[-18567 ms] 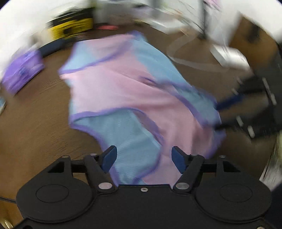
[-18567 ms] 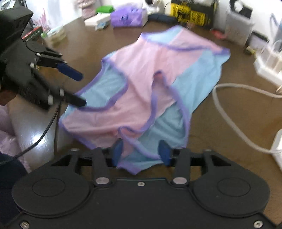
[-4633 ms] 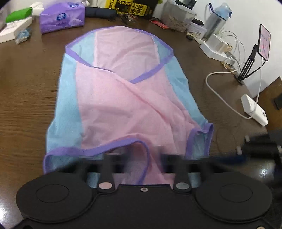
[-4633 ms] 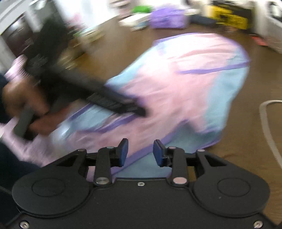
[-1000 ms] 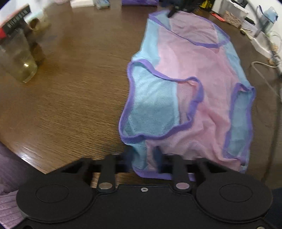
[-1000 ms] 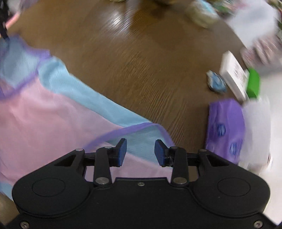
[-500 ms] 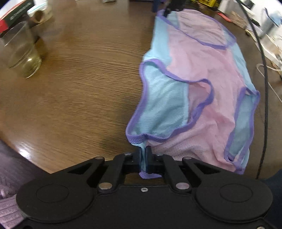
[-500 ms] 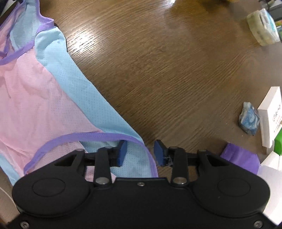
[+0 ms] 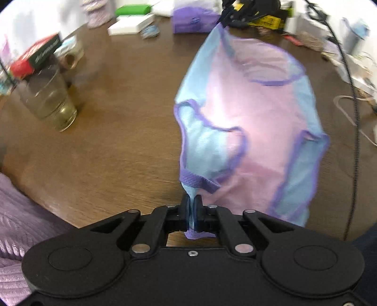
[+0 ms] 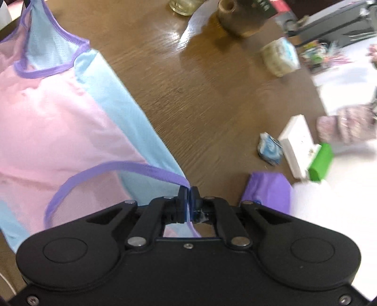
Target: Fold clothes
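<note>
A pink and light-blue sleeveless top with purple trim (image 9: 254, 122) hangs stretched above the brown wooden table (image 9: 113, 131). My left gripper (image 9: 192, 200) is shut on its near corner, by the purple hem. My right gripper (image 10: 188, 190) is shut on the opposite corner, where the purple trim meets the blue side panel (image 10: 132, 127). The right gripper also shows at the far end in the left wrist view (image 9: 229, 16), holding the cloth up. The top's left edge is lifted off the table between both grippers.
A glass (image 9: 47, 101) stands at the left of the table, with a red box (image 9: 35, 56) behind it. A purple tissue pack (image 10: 268, 190), a white box (image 10: 297, 146), a green box (image 10: 321, 162) and a small blue packet (image 10: 269, 148) lie near the right gripper. Cables (image 9: 353, 113) run along the right.
My right gripper has closed on the top's corner. Both grippers have lifted the cloth's left edge off the table, and the top now hangs stretched between them.
</note>
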`<state>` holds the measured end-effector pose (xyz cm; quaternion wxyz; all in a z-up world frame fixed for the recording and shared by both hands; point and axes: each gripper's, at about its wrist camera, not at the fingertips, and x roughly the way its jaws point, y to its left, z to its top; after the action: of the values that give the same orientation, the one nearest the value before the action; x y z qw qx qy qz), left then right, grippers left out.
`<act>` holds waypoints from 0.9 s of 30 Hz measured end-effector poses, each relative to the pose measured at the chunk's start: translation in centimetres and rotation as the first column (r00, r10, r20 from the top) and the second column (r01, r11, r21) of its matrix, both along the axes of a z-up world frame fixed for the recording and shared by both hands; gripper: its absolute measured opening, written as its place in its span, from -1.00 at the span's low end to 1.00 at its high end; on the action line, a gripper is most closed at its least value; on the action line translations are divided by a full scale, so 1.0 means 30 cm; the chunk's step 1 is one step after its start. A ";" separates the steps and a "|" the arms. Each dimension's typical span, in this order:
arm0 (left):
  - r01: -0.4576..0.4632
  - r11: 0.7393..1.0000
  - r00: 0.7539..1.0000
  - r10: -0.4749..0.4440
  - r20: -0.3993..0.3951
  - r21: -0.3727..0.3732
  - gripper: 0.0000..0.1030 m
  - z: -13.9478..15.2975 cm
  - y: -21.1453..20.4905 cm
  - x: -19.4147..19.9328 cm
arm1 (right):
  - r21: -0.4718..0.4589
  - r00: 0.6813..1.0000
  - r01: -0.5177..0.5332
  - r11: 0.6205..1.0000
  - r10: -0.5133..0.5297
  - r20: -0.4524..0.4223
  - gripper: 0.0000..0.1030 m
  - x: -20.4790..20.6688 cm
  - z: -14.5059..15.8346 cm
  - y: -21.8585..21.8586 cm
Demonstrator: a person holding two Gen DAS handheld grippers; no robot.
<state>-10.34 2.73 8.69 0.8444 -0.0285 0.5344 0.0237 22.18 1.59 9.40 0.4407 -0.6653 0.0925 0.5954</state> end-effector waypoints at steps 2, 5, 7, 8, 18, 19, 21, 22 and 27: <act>0.069 0.997 0.998 -0.069 -0.010 -0.042 -0.94 -0.011 -0.056 -0.024 | 0.000 1.000 0.015 1.000 -0.015 -0.006 -0.92 -0.020 -0.018 -0.082; 0.152 0.987 0.984 -0.157 -0.085 -0.061 -0.89 -0.067 -0.160 -0.031 | -0.062 0.999 0.040 0.997 -0.037 0.037 -0.56 -0.062 -0.126 -0.205; 0.158 0.987 0.979 -0.159 -0.127 -0.023 -0.81 -0.082 -0.196 -0.035 | -0.073 0.997 0.070 0.995 -0.069 0.019 -0.24 -0.097 -0.143 -0.251; 0.146 0.989 0.983 -0.147 -0.113 -0.019 -0.63 -0.070 -0.195 -0.044 | -0.077 0.996 0.088 0.993 -0.088 0.005 0.04 -0.108 -0.149 -0.277; -0.056 0.998 0.998 0.056 0.018 -0.010 0.18 0.025 -0.051 -0.036 | 0.127 0.813 0.504 0.854 -0.420 -0.403 0.41 0.017 0.068 -0.291; -0.036 0.999 0.998 0.036 0.043 -0.001 0.19 0.017 -0.044 -0.023 | 0.109 0.771 0.547 0.830 -0.448 -0.453 0.41 0.039 0.064 -0.283; 0.025 1.000 0.994 -0.025 0.104 0.000 0.18 -0.020 -0.029 0.005 | 0.081 0.724 0.594 0.800 -0.488 -0.488 0.41 0.058 0.044 -0.274; 0.046 0.999 0.994 -0.045 0.105 -0.007 0.18 -0.042 -0.023 0.018 | 0.060 0.694 0.626 0.778 -0.520 -0.497 0.41 0.073 0.023 -0.268; 0.029 0.988 0.999 -0.025 0.032 -0.149 -0.72 -0.145 0.018 0.047 | -0.002 0.586 0.722 0.691 -0.613 -0.530 0.39 0.090 -0.098 -0.221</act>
<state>-8.94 3.28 4.34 0.8481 -0.0850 0.5223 -0.0284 24.87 -5.02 6.46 0.6625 -0.3547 0.3811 0.5386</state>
